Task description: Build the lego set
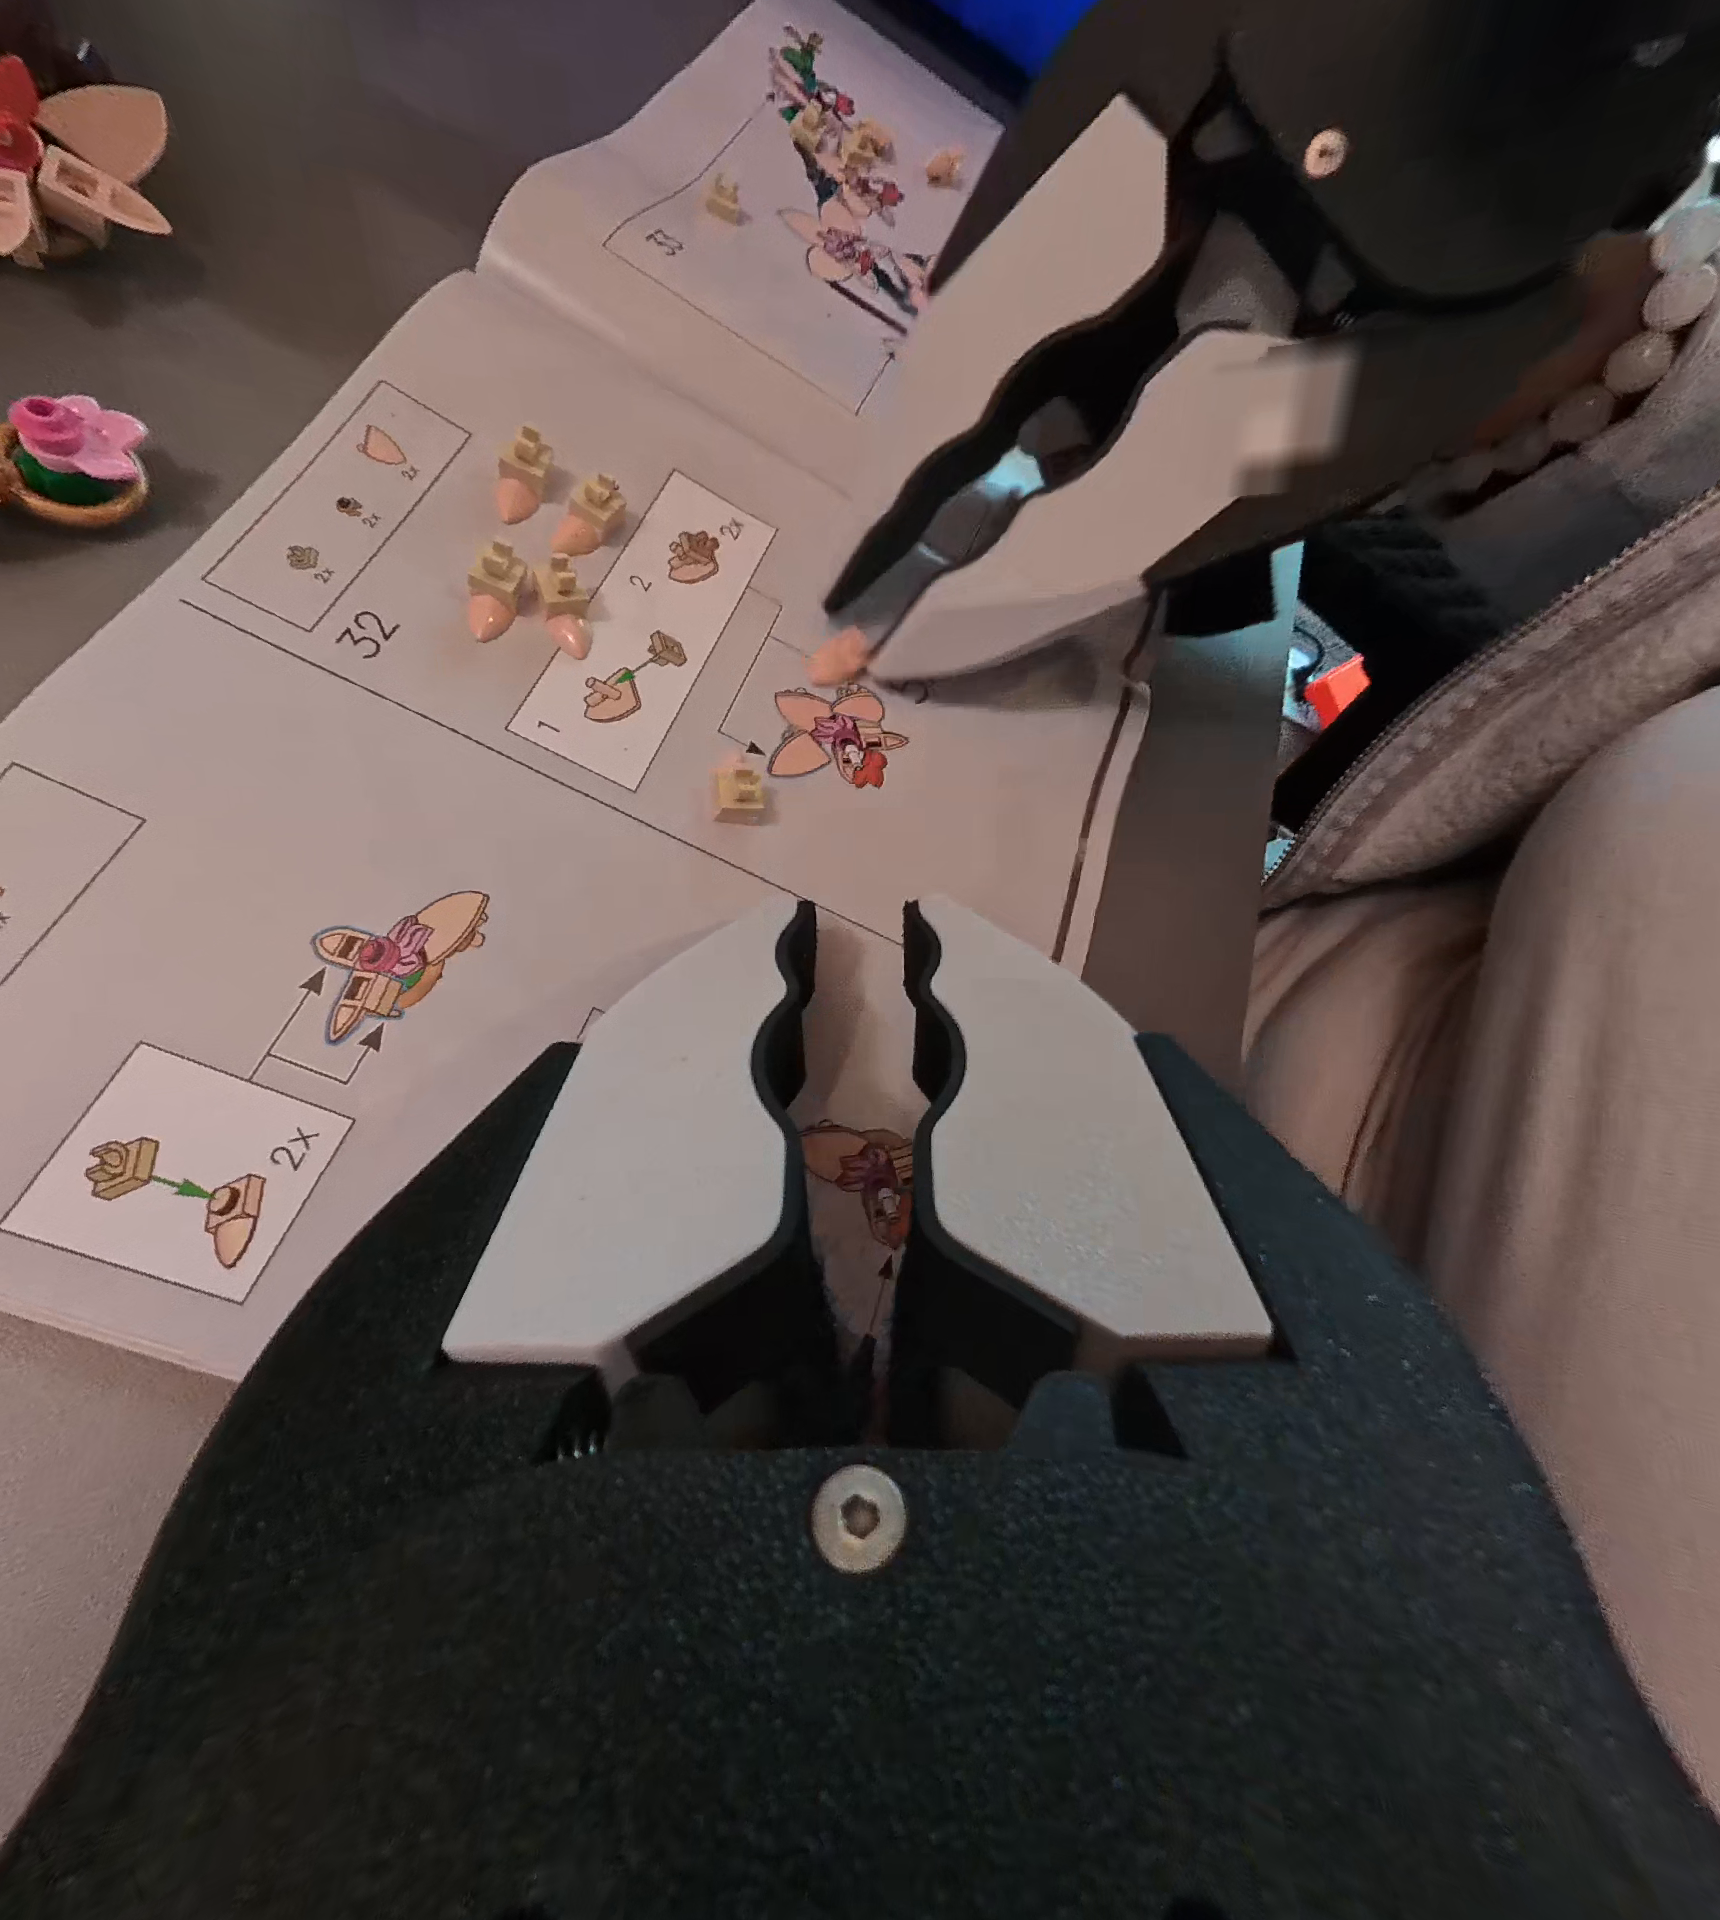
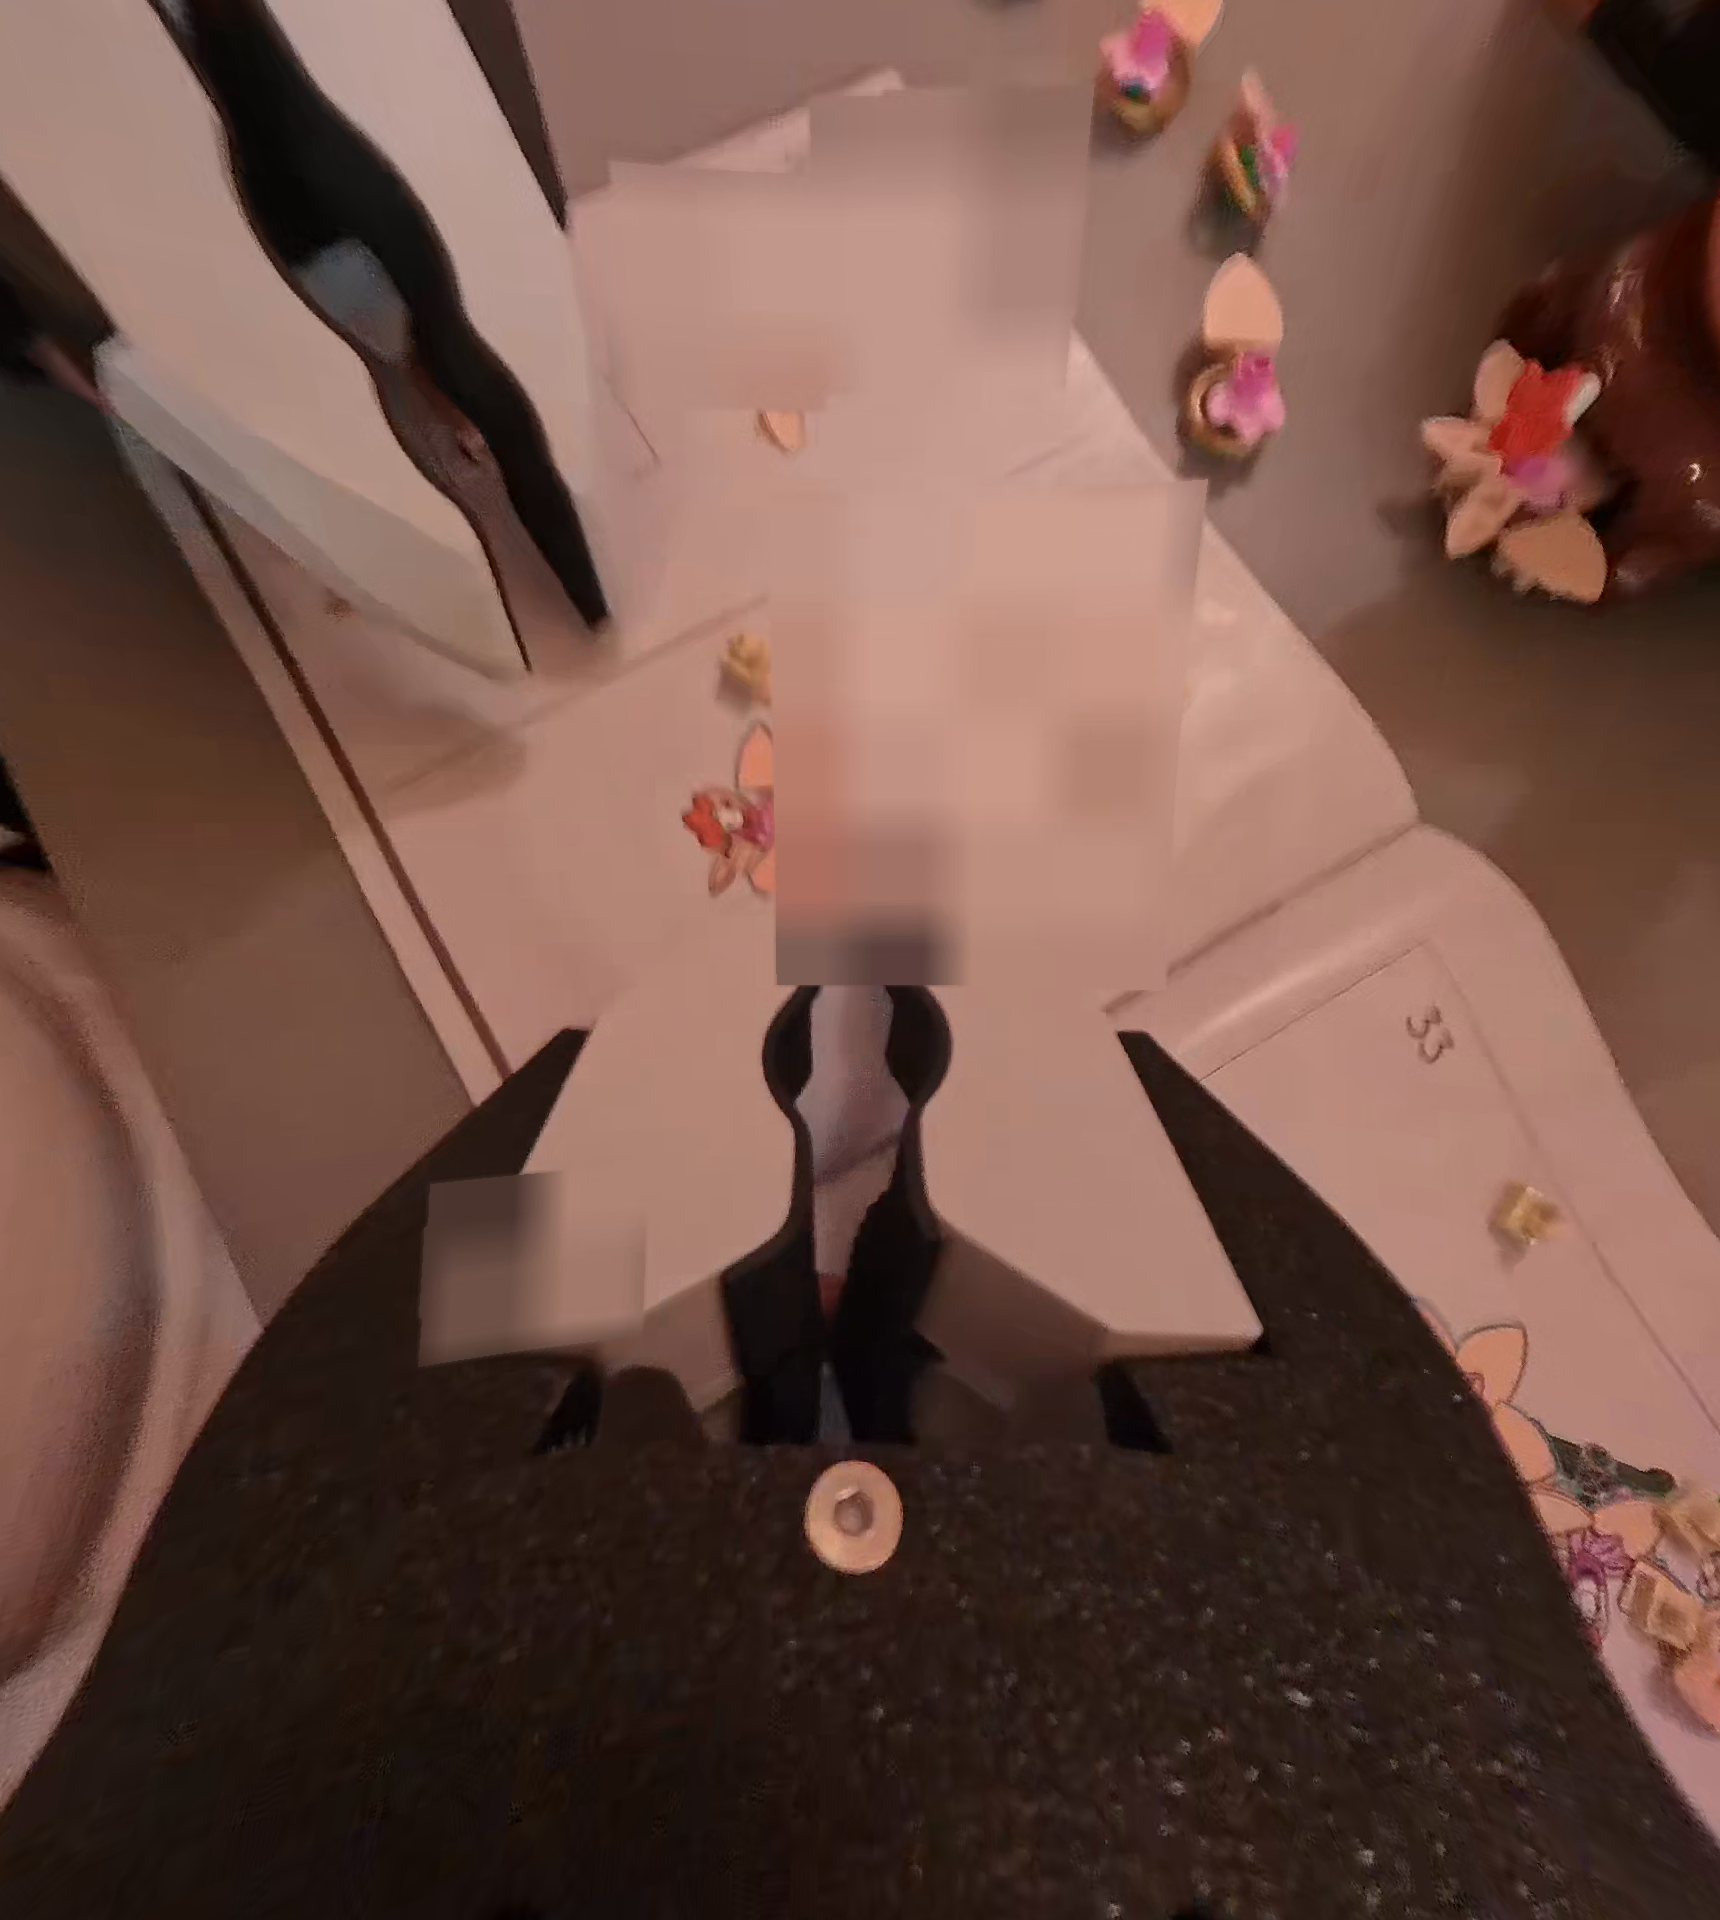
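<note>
**A:** Where do the two grippers stand?

**B:** The left gripper (image 1: pixel 858 914) hovers over the near edge of the open paper instruction booklet (image 1: pixel 212 727) lying on the grey counter (image 1: pixel 316 135). Its jaws stand a narrow way apart with only the printed page showing between them. The right gripper (image 1: pixel 861 634) reaches down to the booklet's right-hand part, its fingertips closed on a small peach petal-shaped brick (image 1: pixel 838 659) that touches the page.

**A:** What lies about them?

**B:** A small tan clip brick (image 1: pixel 740 792) sits on the page between the two grippers, beside a printed flower. Farther along the page, four peach-and-tan petal assemblies (image 1: pixel 534 556) lie clustered. Off the booklet, toward the counter's far left corner, lie a pink-and-green flower on a brown ring (image 1: pixel 71 457) and a larger red-and-peach brick flower (image 1: pixel 14 156). A person's beige-clad leg (image 1: pixel 1562 1143) borders the counter's right edge.
</note>
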Demonstrator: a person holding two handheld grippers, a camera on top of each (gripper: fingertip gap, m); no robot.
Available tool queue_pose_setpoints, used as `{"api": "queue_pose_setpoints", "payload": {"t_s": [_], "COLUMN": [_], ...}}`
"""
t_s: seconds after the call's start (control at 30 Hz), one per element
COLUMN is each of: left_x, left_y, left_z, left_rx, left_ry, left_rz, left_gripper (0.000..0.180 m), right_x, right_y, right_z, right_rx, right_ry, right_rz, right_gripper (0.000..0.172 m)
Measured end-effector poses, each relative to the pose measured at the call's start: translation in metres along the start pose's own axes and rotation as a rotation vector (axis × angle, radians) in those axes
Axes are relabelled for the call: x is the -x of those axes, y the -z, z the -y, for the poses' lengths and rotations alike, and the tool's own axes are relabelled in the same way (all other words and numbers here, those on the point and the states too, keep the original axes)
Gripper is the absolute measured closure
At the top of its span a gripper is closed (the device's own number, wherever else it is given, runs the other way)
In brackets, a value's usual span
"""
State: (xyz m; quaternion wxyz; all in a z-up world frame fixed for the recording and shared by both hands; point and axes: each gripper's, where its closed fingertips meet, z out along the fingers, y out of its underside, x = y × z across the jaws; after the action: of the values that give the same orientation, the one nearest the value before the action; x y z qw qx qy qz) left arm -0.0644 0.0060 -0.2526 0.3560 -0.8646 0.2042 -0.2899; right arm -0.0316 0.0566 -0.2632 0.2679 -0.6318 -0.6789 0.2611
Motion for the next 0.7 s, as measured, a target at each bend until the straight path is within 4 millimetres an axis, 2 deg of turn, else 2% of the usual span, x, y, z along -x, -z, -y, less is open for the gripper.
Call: {"api": "queue_pose_setpoints", "payload": {"t_s": [0.07, 0.13, 0.27, 0.43, 0.53, 0.7], "left_x": [0.000, 0.000, 0.000, -0.001, -0.001, -0.001], "left_y": [-0.001, -0.002, -0.002, -0.001, 0.000, 0.000], "left_z": [-0.002, -0.002, -0.002, -0.001, 0.000, 0.000], "left_rx": [0.014, 0.020, 0.020, 0.011, 0.000, -0.004], "left_ry": [-0.008, -0.006, 0.005, 0.012, 0.015, 0.023], "left_rz": [0.006, 0.006, -0.003, -0.019, -0.023, -0.025], "left_gripper": [0.164, 0.164, 0.165, 0.165, 0.165, 0.164], "right_x": [-0.001, -0.003, -0.027, -0.091, -0.109, -0.118], "right_y": [0.002, 0.007, 0.035, 0.069, 0.065, 0.045], "right_z": [-0.001, -0.004, -0.006, -0.039, -0.041, -0.041], "right_rx": [0.006, 0.015, -0.080, -0.096, -0.096, -0.032], "right_ry": [-0.009, -0.021, -0.113, -0.343, -0.415, -0.455], "right_rz": [0.005, -0.012, -0.148, -0.462, -0.466, -0.390], "right_gripper": [0.141, 0.133, 0.148, 0.158, 0.159, 0.162]}}
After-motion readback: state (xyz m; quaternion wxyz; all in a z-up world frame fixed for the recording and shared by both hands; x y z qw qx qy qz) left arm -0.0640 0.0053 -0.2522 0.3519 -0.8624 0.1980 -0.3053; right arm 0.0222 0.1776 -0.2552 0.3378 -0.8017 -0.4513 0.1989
